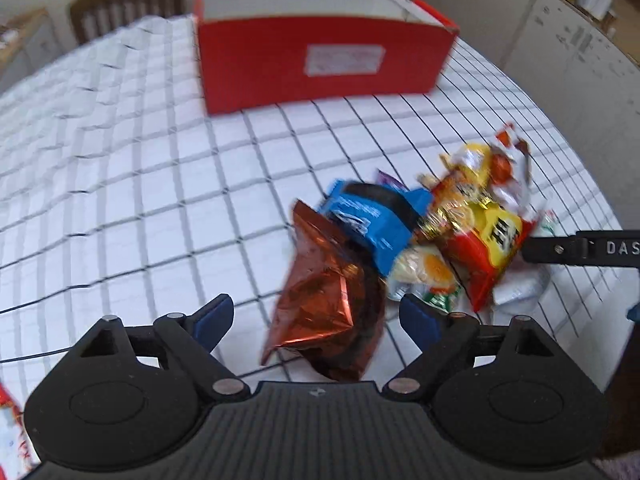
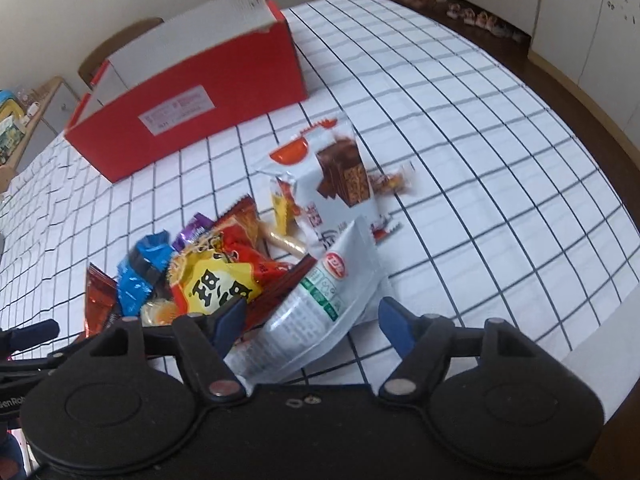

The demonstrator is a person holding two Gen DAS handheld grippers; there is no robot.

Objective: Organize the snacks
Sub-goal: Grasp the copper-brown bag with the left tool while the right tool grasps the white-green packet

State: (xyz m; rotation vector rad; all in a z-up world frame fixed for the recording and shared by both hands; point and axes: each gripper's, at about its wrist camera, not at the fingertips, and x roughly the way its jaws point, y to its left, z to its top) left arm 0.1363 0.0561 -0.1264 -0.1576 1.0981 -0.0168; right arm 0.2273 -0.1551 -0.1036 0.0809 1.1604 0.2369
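A table (image 1: 120, 168) under a white cloth with a dark grid filled both views, with a wooden chair (image 1: 124, 4) behind its far edge and pale cabinets (image 2: 580, 20) along the wall. A red box (image 1: 320, 56) with a white label stood open on the far part of the cloth, well apart from the snacks. The snacks lay in a loose heap nearer the cameras: a copper foil bag (image 1: 324, 300), a blue packet (image 1: 372, 220) resting partly on it, and a red-and-yellow bag (image 1: 488, 240) beside that, with smaller wrappers tucked under and around them. In the right wrist view a white bag with a brown picture (image 2: 336, 176) lay at the far side of the heap, and a silver-white pouch (image 2: 320, 300) with a green label leaned tilted at its near edge. The left gripper (image 1: 316, 316) pointed steeply down with its jaws wide apart; the copper bag sat between the blue pads, but neither pad pressed on it. The right gripper (image 2: 312, 320) also pointed down, jaws parted, with the pouch between them; its left pad was close against the heap, and the right pad stood clear of the pouch, so nothing was clamped. A black finger of the right gripper reached into the left wrist view at the heap's right side, just beside the red-and-yellow bag.
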